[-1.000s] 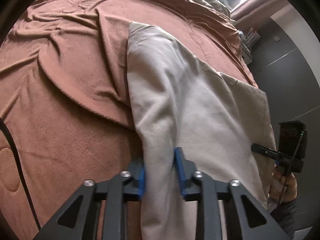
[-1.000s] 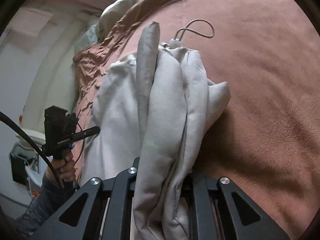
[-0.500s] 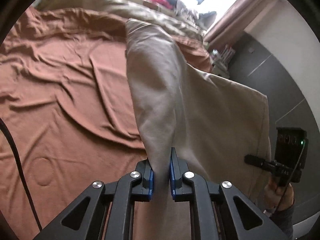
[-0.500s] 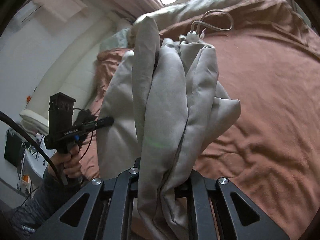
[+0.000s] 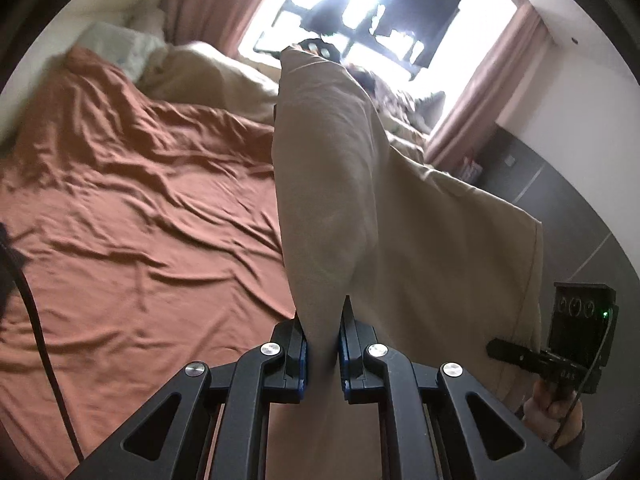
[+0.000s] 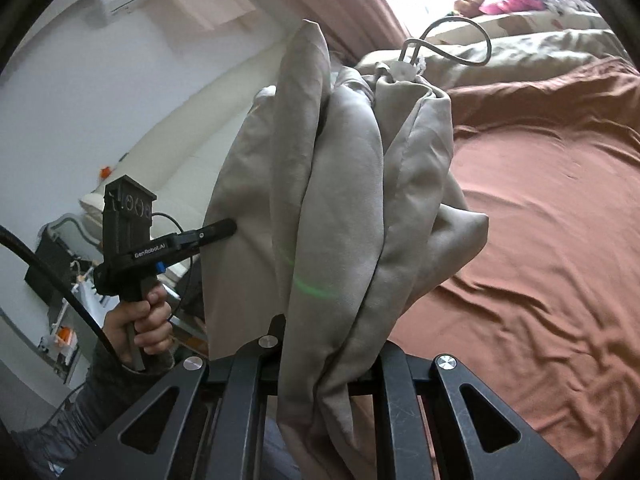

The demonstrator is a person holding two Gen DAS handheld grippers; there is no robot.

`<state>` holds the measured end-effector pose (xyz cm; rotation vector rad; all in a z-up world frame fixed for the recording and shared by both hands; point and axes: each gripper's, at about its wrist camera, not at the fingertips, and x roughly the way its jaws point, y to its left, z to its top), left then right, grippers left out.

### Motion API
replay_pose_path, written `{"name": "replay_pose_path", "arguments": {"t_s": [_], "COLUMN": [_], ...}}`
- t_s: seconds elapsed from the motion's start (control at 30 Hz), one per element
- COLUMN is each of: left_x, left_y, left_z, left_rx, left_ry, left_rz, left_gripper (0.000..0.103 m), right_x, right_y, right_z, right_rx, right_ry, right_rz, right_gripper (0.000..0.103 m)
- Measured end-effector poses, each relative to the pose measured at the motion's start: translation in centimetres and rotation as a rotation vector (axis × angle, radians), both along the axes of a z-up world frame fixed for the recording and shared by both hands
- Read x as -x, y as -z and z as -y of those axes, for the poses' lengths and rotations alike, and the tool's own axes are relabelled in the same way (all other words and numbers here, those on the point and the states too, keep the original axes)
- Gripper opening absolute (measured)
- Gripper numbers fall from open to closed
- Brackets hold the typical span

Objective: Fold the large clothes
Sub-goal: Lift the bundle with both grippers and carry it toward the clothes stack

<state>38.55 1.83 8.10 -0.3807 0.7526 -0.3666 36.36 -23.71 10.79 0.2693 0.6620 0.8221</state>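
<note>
A large beige garment point(image 5: 360, 208) hangs in the air above a bed with a rust-brown sheet point(image 5: 132, 216). My left gripper point(image 5: 323, 332) is shut on one edge of it, the cloth pinched between the blue pads. My right gripper point(image 6: 324, 344) is shut on a thick bunch of the same garment point(image 6: 344, 184), whose folds hide the fingertips. A white drawstring loop point(image 6: 452, 36) sticks out of the top of the bunch. The right gripper shows in the left wrist view point(image 5: 560, 356), and the left gripper shows in the right wrist view point(image 6: 160, 248), each at a side of the cloth.
A beige duvet point(image 5: 212, 80) and pillows lie at the head of the bed under a bright window point(image 5: 376, 8) with brown curtains. A dark grey wall point(image 5: 560, 200) stands to the right. A black cable point(image 5: 36, 320) runs at the left. The brown sheet point(image 6: 540, 220) spreads to the right.
Both grippers have risen and tilted up, lifting the garment off the bed. The left gripper closed on the cloth between one second and half a second ago.
</note>
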Motion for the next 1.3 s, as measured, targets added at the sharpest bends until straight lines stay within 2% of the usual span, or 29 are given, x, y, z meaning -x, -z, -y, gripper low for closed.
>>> {"name": "replay_pose_path", "arguments": {"t_s": [0.17, 0.47, 0.77, 1.03, 1.13, 1.3], "left_x": [2.2, 3.7, 4.2, 5.5, 5.3, 4.5], "left_y": [-2.7, -5.1, -8.4, -11.3, -11.3, -9.4], "left_z": [-5.7, -16.7, -29.8, -38.2, -40.6, -44.4], "left_rx": [-0.047, -0.134, -0.298, -0.451, -0.495, -0.525], "left_ry": [-0.079, -0.23, -0.414, -0.584, -0.628, -0.709], "left_rz": [0.048, 0.075, 0.01, -0.058, -0.09, -0.159], "left_gripper": [0.012, 0.012, 0.011, 0.011, 0.011, 0.011], "right_x": [0.0, -2.1, -5.4, -5.5, -5.6, -6.7], "right_y": [-1.3, -1.5, -0.8, -0.3, 1.0, 3.8], "right_z": [-5.9, -18.4, -33.3, -46.5, -50.3, -55.7], "right_rx": [-0.018, -0.076, -0.177, -0.245, -0.273, -0.319], "right_ry": [-0.06, -0.182, -0.336, -0.493, -0.531, -0.573], "right_rz": [0.032, 0.038, -0.019, -0.092, -0.129, -0.224], "right_gripper": [0.008, 0.008, 0.008, 0.008, 0.008, 0.008]}}
